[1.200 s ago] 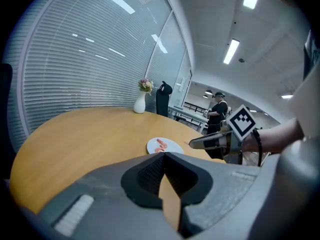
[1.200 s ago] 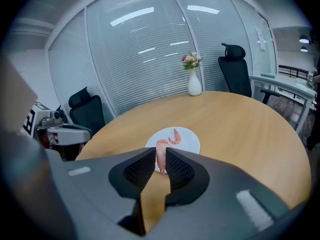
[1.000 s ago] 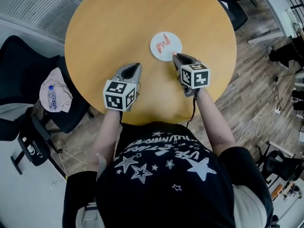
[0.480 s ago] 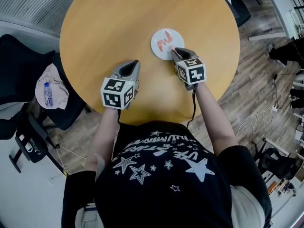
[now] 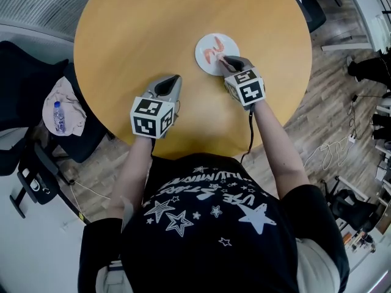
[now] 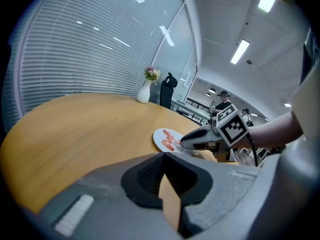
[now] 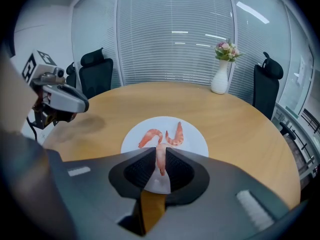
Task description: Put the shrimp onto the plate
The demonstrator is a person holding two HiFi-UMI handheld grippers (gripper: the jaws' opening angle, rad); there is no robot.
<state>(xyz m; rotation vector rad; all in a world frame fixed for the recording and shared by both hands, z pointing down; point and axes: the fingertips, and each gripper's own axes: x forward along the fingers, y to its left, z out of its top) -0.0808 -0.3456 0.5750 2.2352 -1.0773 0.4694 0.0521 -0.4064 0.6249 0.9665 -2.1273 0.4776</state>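
Observation:
A small white plate (image 5: 206, 63) (image 7: 195, 140) lies on the round wooden table (image 5: 153, 29), right of centre. Two pink shrimp (image 7: 149, 135) (image 7: 176, 134) lie on it. My right gripper (image 5: 226, 60) (image 7: 160, 153) reaches over the plate's near rim and is shut on a third shrimp (image 7: 160, 160), which hangs tail-down between the pads. My left gripper (image 5: 173, 82) (image 6: 163, 156) hovers low over bare table to the plate's left, jaws together and holding nothing. The left gripper view shows the right gripper (image 6: 186, 143) at the plate (image 6: 161, 135).
A white vase with flowers (image 7: 221, 78) (image 6: 145, 90) stands at the table's far edge. Black office chairs (image 7: 96, 74) ring the table. A chair at the left holds a cloth and a water bottle (image 5: 59, 116). The table's near edge runs just behind both grippers.
My right gripper has moved forward with the shrimp, from just short of the plate to over its near rim. The left gripper has stayed where it was.

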